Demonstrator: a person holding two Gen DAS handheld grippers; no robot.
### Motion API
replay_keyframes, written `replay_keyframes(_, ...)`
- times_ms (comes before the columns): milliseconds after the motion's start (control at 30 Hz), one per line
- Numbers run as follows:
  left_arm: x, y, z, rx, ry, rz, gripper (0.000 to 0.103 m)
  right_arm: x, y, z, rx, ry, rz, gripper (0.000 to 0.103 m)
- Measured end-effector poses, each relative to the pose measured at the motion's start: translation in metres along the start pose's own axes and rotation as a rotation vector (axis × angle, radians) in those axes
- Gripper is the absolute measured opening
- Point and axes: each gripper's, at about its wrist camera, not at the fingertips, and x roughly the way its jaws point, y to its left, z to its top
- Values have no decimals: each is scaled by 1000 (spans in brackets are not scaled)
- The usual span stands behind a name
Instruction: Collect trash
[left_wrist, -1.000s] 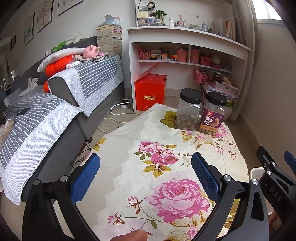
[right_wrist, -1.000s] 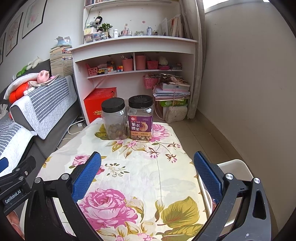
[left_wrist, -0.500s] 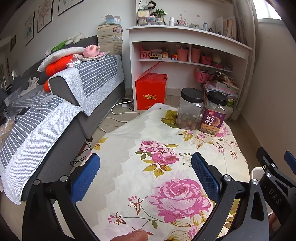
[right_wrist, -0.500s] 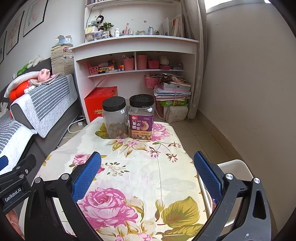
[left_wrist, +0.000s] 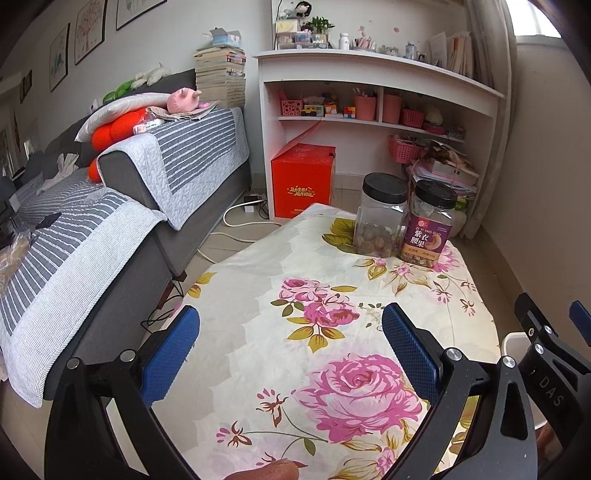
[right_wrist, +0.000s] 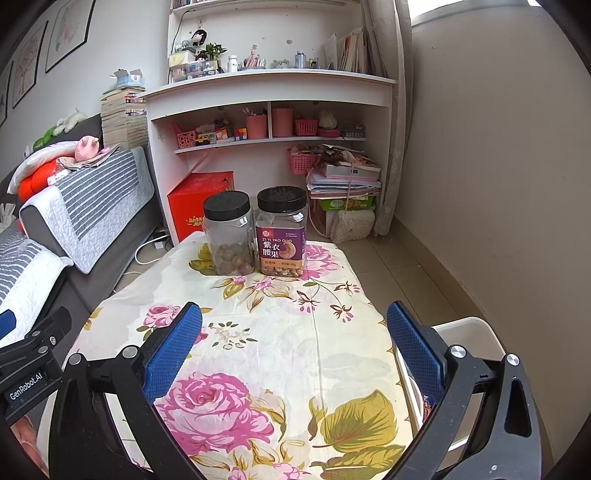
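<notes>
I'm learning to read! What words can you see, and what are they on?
"ZI YI YAO GUO": purple-label jar, above big Chinese characters; its small print is unreadable.
"GenRobot.AI": left gripper's body, seen by the right camera.
"DAS": right gripper's body, cut off.
Red box: gold writing, too blurred.

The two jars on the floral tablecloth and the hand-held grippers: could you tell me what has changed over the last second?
Almost nothing. Both views drift very slightly, so the clear jar and the purple-labelled jar shift a touch in the pictures, but they stand side by side at the far end of the tablecloth as before. The left hand-held gripper and right hand-held gripper stay open and empty; nothing was grasped or released.
</notes>
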Motion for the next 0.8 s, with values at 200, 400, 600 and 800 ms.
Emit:
replay_keyframes(200, 0, 0, -1, 2, -1, 3, 96, 1, -1, -2, -1, 2, 1, 96)
replay_keyframes(400, -2, 4, -3, 0, -2, -3, 96, 3, -4, -8, -2, 9, 6, 96)
replay_keyframes(600, -3, 6, -5, 8, -21, -24, 94, 3, -8, -9, -5, 13, 7, 96)
replay_keyframes(800, -4, -1, -4, 33, -29, -44, 90, 3, -9, -9, -5, 11, 8, 96)
